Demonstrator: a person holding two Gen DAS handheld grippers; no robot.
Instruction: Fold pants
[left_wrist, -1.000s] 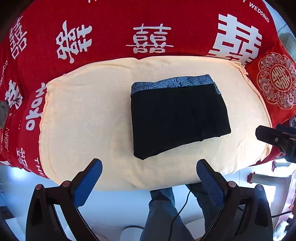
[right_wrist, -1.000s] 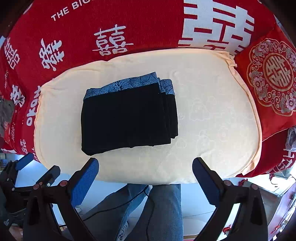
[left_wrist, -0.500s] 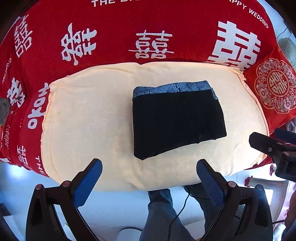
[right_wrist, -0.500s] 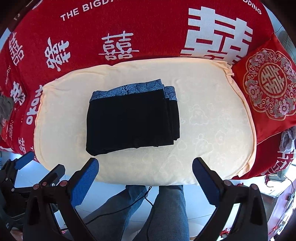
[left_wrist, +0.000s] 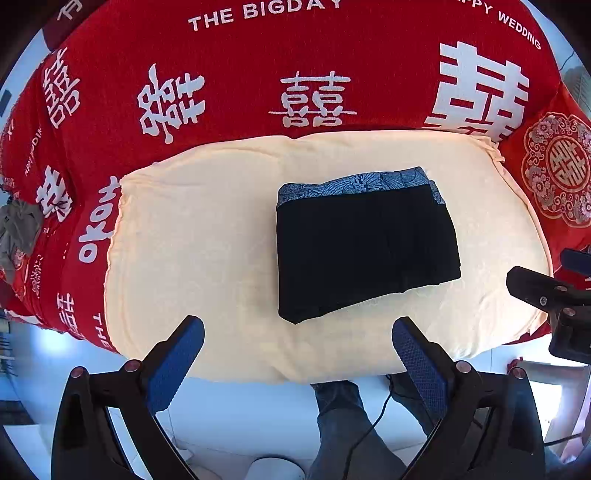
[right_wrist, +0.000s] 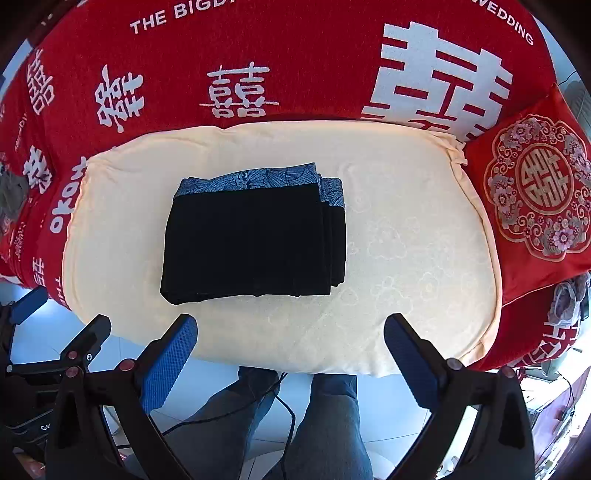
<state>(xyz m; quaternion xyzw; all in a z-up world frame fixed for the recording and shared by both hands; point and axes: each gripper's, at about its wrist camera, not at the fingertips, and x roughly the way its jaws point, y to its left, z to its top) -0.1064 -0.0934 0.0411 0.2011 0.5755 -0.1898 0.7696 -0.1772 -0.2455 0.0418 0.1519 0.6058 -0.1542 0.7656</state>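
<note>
The black pants (left_wrist: 365, 251) are folded into a neat block. They lie flat on the cream cushion (left_wrist: 192, 243), a bit toward its back edge. A blue patterned waistband (left_wrist: 354, 184) shows along the far side of the pants. From the right wrist view, the pants (right_wrist: 251, 240) show stacked layers on their right edge, like steps.

The cream cushion sits on a red cover (left_wrist: 258, 74) with big white letters and signs. A red pillow (right_wrist: 539, 192) with a round flower badge leans just beside the right end of the cushion.

The left tongs (left_wrist: 297, 354) hang over the near edge of the cushion, close to the front of the pants but not touching them. Their blue pads (left_wrist: 173, 365) are wide apart and hold nothing. The right tongs (right_wrist: 290, 350) hang over the near edge of the cushion too, apart from the pants. Their blue pads (right_wrist: 168, 363) are also wide apart and hold nothing.

Under the near edge of the cushion you can see the person's legs in blue jeans (right_wrist: 328, 424) and a thin black cable (right_wrist: 280, 402). Some gray cloth (left_wrist: 18, 232) lies on the red cover, well off to the left of the cushion.
</note>
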